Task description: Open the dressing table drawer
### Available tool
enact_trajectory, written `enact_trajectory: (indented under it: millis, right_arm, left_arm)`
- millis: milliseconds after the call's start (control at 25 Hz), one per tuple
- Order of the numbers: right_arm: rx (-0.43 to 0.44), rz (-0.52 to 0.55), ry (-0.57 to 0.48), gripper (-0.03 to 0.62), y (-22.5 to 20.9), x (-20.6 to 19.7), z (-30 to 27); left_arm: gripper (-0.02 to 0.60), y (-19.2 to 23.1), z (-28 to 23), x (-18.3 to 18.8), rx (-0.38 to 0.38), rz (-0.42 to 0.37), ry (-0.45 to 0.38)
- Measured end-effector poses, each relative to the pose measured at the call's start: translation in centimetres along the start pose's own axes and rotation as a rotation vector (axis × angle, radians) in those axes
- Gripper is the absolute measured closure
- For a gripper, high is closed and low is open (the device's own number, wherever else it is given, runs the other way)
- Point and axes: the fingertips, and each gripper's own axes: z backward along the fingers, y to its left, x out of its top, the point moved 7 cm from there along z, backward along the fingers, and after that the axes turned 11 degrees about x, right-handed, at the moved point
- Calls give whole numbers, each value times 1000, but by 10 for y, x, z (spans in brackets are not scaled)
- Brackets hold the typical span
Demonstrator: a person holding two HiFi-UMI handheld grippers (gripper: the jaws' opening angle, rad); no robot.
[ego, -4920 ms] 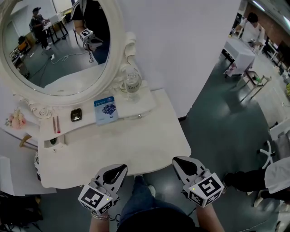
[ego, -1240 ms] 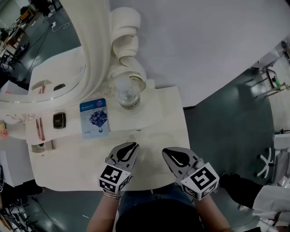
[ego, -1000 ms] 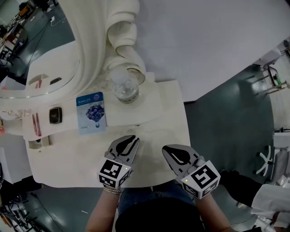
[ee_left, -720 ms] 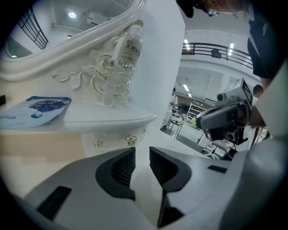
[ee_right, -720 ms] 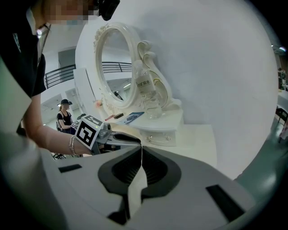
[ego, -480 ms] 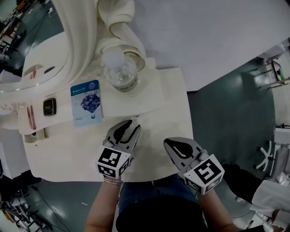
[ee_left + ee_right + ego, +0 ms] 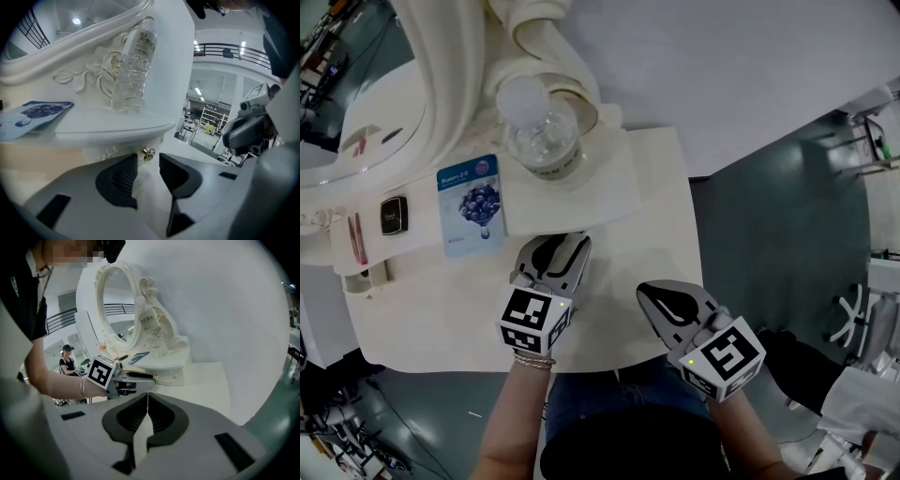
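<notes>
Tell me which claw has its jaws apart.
The left claw: its jaws are opening with nothing between them, the gold drawer knob just ahead of the gap. The right claw is shut, pads meeting.

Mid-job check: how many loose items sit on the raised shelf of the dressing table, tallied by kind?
Clear plastic bottle: 1
Blue packet: 1
Dark square case: 1
Thin red stick: 1, too small to identify
Total: 4 that can be made out
</notes>
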Motion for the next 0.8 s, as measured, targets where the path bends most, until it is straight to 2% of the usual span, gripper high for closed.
enact_trajectory:
  millis: [440, 600, 800]
  right_arm:
    - [2, 13, -6, 574, 2, 2, -1]
    - [2, 17, -13, 574, 7, 5, -2]
    - [-9, 19, -14, 574, 12, 4, -2]
  left_arm:
    - [442, -2, -1, 3, -6, 1, 2]
    - [481, -1, -3, 3, -22, 3, 0]
    - [495, 1, -4, 3, -35, -4, 10]
